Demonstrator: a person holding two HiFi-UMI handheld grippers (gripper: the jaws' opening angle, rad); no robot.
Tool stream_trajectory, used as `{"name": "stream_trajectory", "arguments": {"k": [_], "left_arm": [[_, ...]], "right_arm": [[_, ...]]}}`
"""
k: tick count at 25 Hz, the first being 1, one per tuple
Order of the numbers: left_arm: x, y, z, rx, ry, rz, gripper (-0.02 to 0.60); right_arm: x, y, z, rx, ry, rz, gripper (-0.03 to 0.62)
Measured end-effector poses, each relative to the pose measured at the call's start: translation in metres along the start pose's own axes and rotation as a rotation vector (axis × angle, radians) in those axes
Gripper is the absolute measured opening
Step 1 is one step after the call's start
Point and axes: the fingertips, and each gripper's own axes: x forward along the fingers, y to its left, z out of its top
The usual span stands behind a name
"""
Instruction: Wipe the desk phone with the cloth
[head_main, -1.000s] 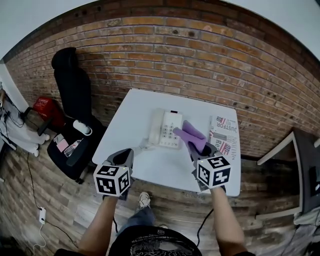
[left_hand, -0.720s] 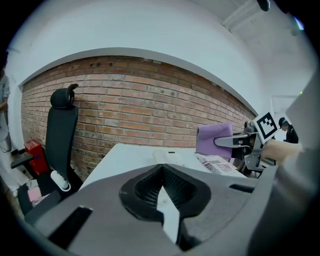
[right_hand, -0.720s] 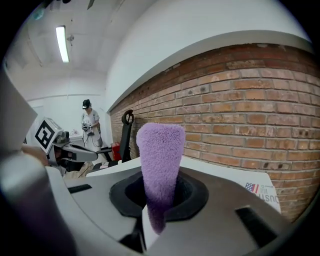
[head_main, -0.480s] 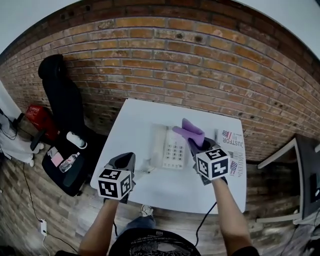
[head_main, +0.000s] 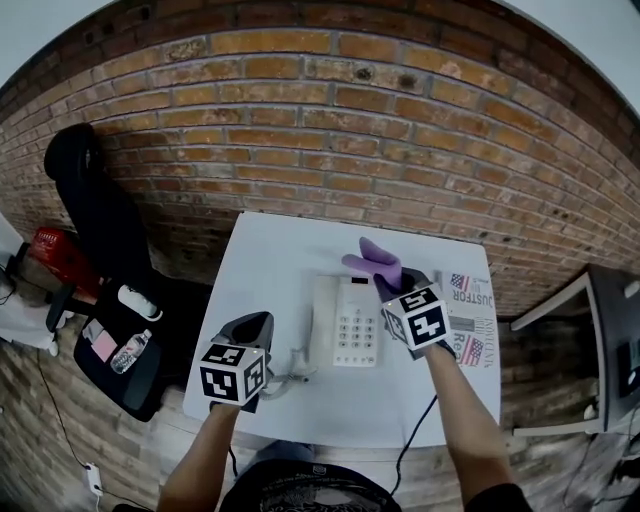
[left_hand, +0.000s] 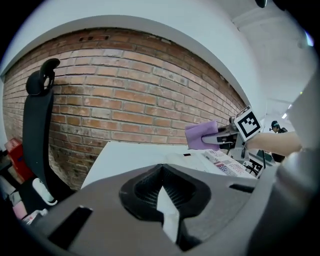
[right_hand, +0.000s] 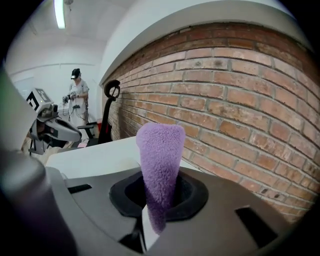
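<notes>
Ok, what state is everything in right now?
cloth: pinched upright, held above the desk phone
desk phone: flat on table, handset on cradle
left claw: shut, empty
right claw: shut on cloth
newspaper: lying flat on table

Purple, white and brick red

Purple cloth (head_main: 372, 260); white desk phone (head_main: 347, 322) on a white desk (head_main: 270, 260). At 3 o'clock, a newspaper (head_main: 472, 322) printed red, white and blue. At 12 o'clock, a red-brown brick wall (head_main: 300, 120) with pale mortar. At 9 o'clock, a black chair (head_main: 90, 215). The grey left gripper (head_main: 250, 328) and right gripper (head_main: 388, 282) bear black-and-white squares.
</notes>
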Motion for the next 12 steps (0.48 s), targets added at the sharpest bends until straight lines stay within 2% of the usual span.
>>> {"name": "stream_trajectory", "arguments": {"k": [5, 12], "left_arm": [[0.016, 0.013, -0.002, -0.003, 0.025, -0.029, 0.005], [0.023, 0.023, -0.013, -0.028, 0.048, -0.044, 0.005]], "right_arm": [[0.034, 0.003, -0.009, -0.029, 0.063, 0.001, 0.044], [0.057, 0.032, -0.036, -0.043, 0.148, 0.081, 0.044]]}}
